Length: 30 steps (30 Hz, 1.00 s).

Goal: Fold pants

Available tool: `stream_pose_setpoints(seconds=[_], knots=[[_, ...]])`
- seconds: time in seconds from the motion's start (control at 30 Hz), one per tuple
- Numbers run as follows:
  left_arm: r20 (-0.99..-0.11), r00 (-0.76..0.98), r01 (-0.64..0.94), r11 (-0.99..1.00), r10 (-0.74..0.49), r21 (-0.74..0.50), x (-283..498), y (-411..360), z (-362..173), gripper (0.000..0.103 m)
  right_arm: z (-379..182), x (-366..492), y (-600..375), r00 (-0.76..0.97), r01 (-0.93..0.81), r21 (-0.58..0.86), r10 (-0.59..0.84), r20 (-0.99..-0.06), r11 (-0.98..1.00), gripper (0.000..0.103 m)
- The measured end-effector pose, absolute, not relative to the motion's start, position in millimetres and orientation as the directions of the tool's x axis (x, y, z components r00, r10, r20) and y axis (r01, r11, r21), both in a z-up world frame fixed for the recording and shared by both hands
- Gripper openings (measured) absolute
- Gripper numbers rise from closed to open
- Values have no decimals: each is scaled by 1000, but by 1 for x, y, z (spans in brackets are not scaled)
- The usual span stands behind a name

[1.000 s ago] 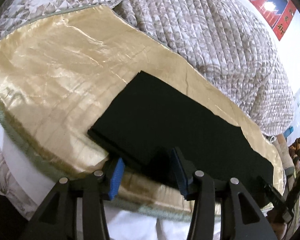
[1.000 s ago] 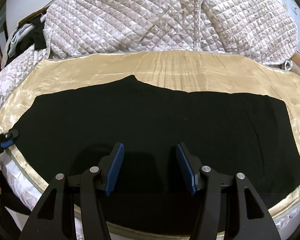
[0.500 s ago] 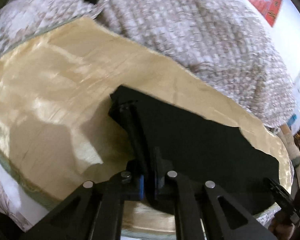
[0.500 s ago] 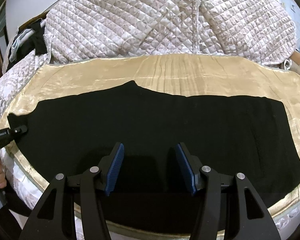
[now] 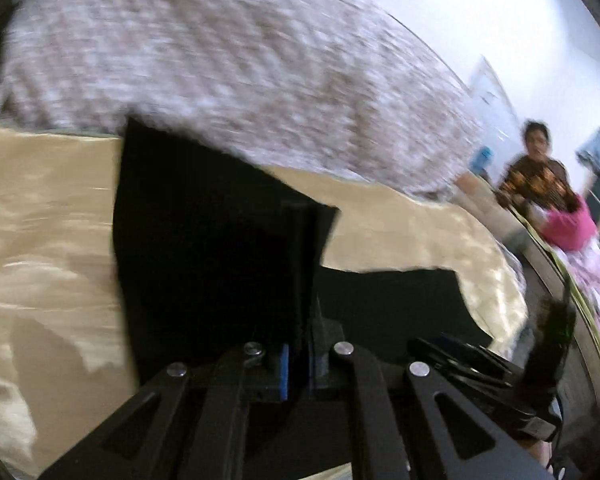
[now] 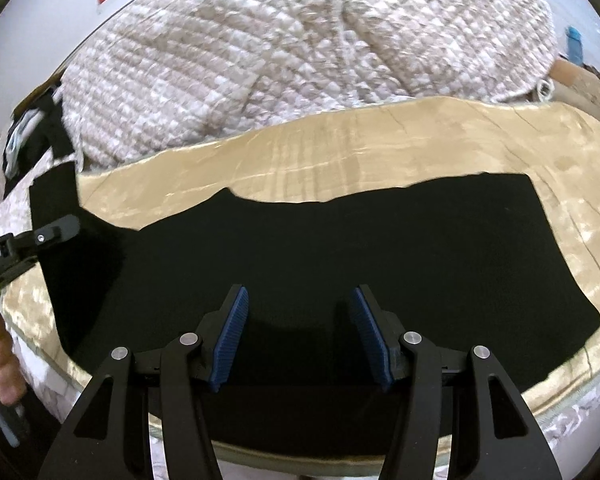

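The black pants lie flat across a golden satin sheet on the bed. My left gripper is shut on the left end of the pants and holds that end raised off the sheet, the cloth hanging in a fold. In the right wrist view the left gripper shows at the left edge with the lifted flap above it. My right gripper is open over the near edge of the pants' middle, nothing between its blue pads.
A quilted patterned blanket is heaped behind the sheet. Dark clothes lie at the far left. A hand grips the left tool's handle. A person sits beyond the bed's right end.
The left gripper closed on the pants' end, then lifted it and carried it up and rightward, rolling as it went. The right gripper stayed open and shifted slightly.
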State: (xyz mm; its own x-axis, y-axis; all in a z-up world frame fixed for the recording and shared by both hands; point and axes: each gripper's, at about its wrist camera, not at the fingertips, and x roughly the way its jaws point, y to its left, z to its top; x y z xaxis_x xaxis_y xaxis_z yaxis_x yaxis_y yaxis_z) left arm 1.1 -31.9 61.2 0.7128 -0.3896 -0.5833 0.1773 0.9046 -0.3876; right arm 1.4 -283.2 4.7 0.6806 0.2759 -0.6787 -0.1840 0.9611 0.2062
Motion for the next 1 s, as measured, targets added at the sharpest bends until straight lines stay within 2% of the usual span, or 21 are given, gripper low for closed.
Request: stream_pose_setpoints(seconds=[0.17, 0.3, 0.37, 0.4, 0.47, 0.53, 0.6, 0.7, 0.83, 1.0], knots=[[-635, 595, 286, 868, -494, -406, 7, -91, 28, 7, 0, 7, -311, 671, -97, 271, 264, -693, 958, 55], [-691, 503, 292, 854, -520, -431, 8, -104, -3, 7, 1, 8, -322, 678, -67, 291, 257, -688, 954, 55], [-687, 485, 296, 841, -541, -453, 4, -101, -5, 9, 2, 8, -323, 682, -70, 291, 259, -684, 954, 55], [-679, 476, 298, 829, -558, -473, 2, -98, -3, 13, 3, 8, -322, 682, -76, 298, 268, -681, 951, 55], [-657, 456, 318, 799, -601, -510, -4, -90, 6, 35, 3, 8, -320, 680, -88, 308, 283, -677, 947, 55], [-619, 460, 342, 771, -636, -538, -15, -78, 19, 46, 3, 8, -315, 676, -109, 314, 302, -672, 943, 55], [-589, 474, 369, 756, -654, -541, -23, -68, 31, 48, 3, 8, -311, 674, -132, 320, 321, -666, 938, 55], [-602, 531, 344, 801, -596, -490, -23, -51, 41, 48, 4, 6, -305, 661, -178, 341, 369, -654, 923, 55], [-673, 634, 203, 922, -381, -331, -11, -18, 37, 48, -6, 8, -289, 598, -231, 364, 427, -679, 902, 55], [-717, 624, 96, 941, -311, -325, -3, 7, 12, 48, -25, 19, -281, 514, -233, 419, 477, -713, 878, 55]])
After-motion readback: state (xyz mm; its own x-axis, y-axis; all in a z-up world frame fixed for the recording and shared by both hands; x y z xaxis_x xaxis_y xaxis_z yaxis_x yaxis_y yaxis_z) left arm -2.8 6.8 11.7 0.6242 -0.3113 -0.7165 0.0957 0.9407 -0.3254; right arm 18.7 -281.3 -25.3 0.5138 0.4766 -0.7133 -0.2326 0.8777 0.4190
